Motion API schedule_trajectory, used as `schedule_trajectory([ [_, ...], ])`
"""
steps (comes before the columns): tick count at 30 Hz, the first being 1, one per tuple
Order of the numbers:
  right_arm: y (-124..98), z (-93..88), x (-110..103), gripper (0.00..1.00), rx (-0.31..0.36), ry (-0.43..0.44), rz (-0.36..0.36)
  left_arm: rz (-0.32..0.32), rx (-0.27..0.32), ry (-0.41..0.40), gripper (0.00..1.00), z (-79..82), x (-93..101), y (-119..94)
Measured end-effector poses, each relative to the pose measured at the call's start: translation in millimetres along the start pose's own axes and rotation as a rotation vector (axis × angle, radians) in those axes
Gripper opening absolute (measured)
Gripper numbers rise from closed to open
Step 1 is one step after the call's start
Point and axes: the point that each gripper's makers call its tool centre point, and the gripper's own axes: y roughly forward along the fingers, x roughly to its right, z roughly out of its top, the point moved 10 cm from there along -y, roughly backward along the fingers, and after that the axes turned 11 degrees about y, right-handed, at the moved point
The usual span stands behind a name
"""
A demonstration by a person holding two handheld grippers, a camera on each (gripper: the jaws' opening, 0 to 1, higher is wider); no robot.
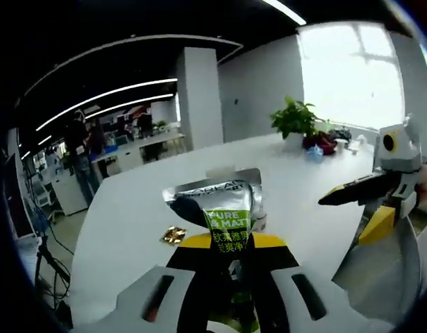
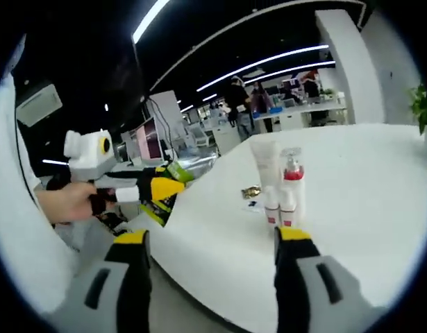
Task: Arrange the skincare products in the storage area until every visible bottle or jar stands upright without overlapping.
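Now, your left gripper [image 1: 230,244]: jaws pinched on a silver-green tube [image 1: 223,208], lifted above the white table [image 1: 130,208] | your right gripper [image 2: 210,239]: jaws spread wide, touching nothing | pump bottle [image 2: 291,187] and white tube [image 2: 266,177]: upright, side by side on the table.

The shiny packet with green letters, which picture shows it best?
The left gripper view: the silver packet sits close up, front on, pinched by the left hand-held gripper. In the right gripper view it is a small green and silver bit, far off to the side.
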Motion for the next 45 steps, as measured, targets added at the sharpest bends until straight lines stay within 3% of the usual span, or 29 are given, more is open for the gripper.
schedule_trajectory([
  [8, 15.2, 8.1, -8.0, 0.64, 0.108, 0.221, 0.118, -0.053, 0.043, 0.009, 0.15, 11.4, 12.4, -12.3],
  [17, 28.5, 17.0, -11.2, 0.56, 0.252, 0.454, 0.171, -0.137, 0.075, 0.038, 0.16, 17.1, 31.7, -15.7],
  [22, 24.4, 12.3, -10.1, 0.33, 0.254, 0.499, 0.169, -0.167, 0.083, 0.034, 0.16, 18.1, 38.3, -17.0],
  [28, 19.1, 11.0, -13.5, 0.16, 0.280, 0.535, 0.182, -0.181, 0.075, 0.031, 0.18, 16.0, 42.7, -18.4],
  [33, 12.2, 15.3, -17.8, 0.09, 0.301, 0.541, 0.222, -0.191, 0.087, 0.018, 0.24, 17.2, 45.1, -18.4],
  [40, -2.1, 25.8, -16.5, 0.01, 0.319, 0.502, 0.250, -0.235, 0.154, 0.016, 0.44, 26.1, 49.5, -18.9],
  [43, -6.5, 28.8, -15.1, 0.01, 0.321, 0.485, 0.251, -0.256, 0.171, 0.010, 0.44, 29.7, 50.4, -18.9],
  [45, -10.0, 30.4, -10.9, 0.01, 0.314, 0.449, 0.226, -0.265, 0.177, 0.008, 0.40, 31.5, 48.4, -20.1],
])
